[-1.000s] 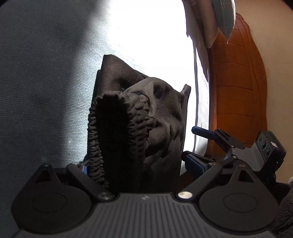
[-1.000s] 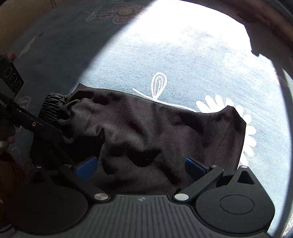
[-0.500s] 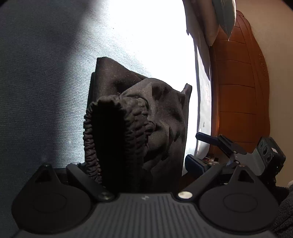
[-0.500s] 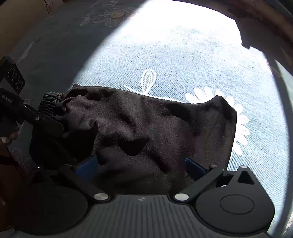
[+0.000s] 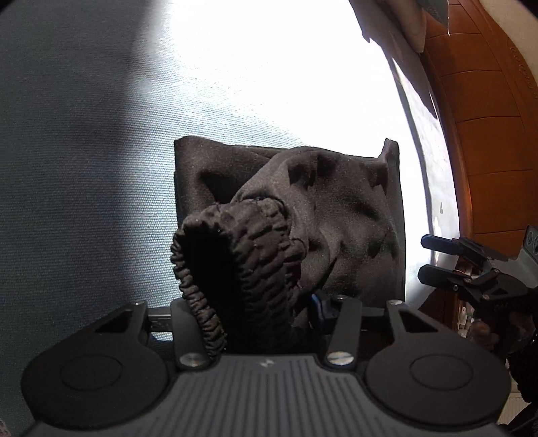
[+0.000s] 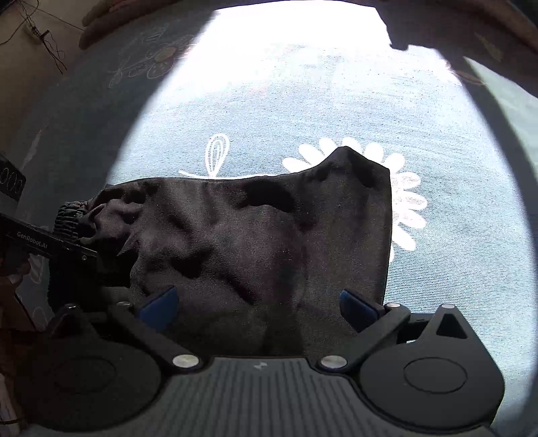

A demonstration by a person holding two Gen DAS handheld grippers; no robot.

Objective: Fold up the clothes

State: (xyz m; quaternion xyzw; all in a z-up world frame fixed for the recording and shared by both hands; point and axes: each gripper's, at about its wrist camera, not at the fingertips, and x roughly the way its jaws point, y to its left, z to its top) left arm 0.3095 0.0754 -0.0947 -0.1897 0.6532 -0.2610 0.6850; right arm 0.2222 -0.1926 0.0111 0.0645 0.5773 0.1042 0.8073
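Note:
A black garment (image 5: 339,215) lies crumpled on the blue-grey bed cover (image 5: 84,168), its ruffled elastic waistband (image 5: 242,255) raised toward the left wrist camera. My left gripper (image 5: 252,309) has its jaws closing, with the waistband bunched between the fingers and the blue pad (image 5: 319,306) against the cloth. In the right wrist view, the garment (image 6: 262,235) spreads wide and the left gripper (image 6: 77,248) holds its left end. My right gripper (image 6: 257,304) stands open just above the near edge of the cloth, and it also shows as the right gripper (image 5: 427,259) off the garment's right side.
White flower prints (image 6: 403,198) mark the bed cover (image 6: 302,101) beyond the garment. A wooden headboard (image 5: 487,134) runs along the right in the left wrist view, with pillows (image 5: 403,20) at the top. A hand (image 5: 484,336) holds the right gripper. Strong sunlight washes out the far cover.
The left jaws have come in from wide apart to tight around the waistband, and the left view has rolled. The right gripper has drifted right, still open.

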